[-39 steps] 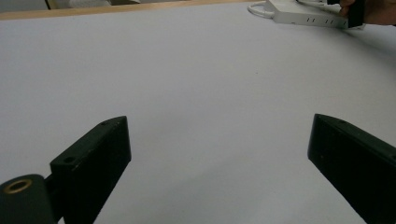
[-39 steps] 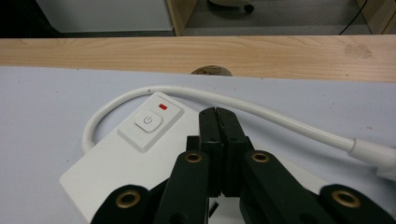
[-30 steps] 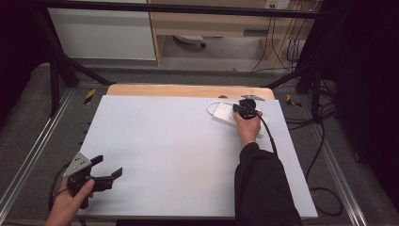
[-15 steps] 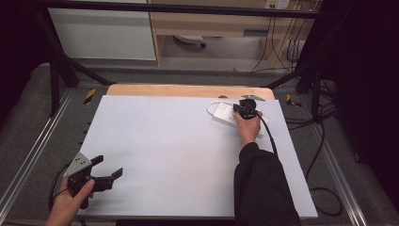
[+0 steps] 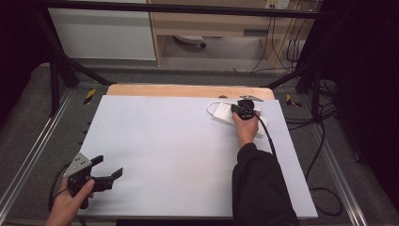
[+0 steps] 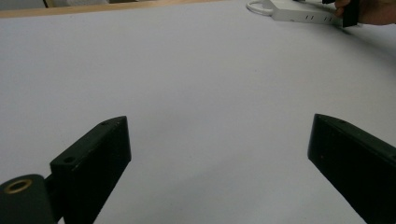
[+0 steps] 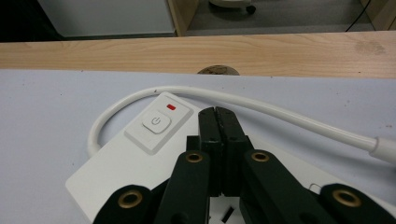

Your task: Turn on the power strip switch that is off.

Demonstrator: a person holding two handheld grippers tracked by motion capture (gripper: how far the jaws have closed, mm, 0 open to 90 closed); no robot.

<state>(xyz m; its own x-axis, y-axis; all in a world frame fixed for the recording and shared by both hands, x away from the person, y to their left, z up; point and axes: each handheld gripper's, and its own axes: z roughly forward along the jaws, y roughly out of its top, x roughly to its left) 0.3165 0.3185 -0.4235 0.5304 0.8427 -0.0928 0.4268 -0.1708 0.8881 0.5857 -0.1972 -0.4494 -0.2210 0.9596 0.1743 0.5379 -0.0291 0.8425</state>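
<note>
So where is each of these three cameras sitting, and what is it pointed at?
High view: above the person's side, looking forward and down on the table; both forearms, hands and tongs show.
Left gripper view: rides the left tongs, looking across the white sheet; its open jaws show.
Right gripper view: rides the right tongs, looking down at the power strip; its jaws are pressed together.
Shared: all three show the power strip, and the left gripper view also catches the right hand.
</note>
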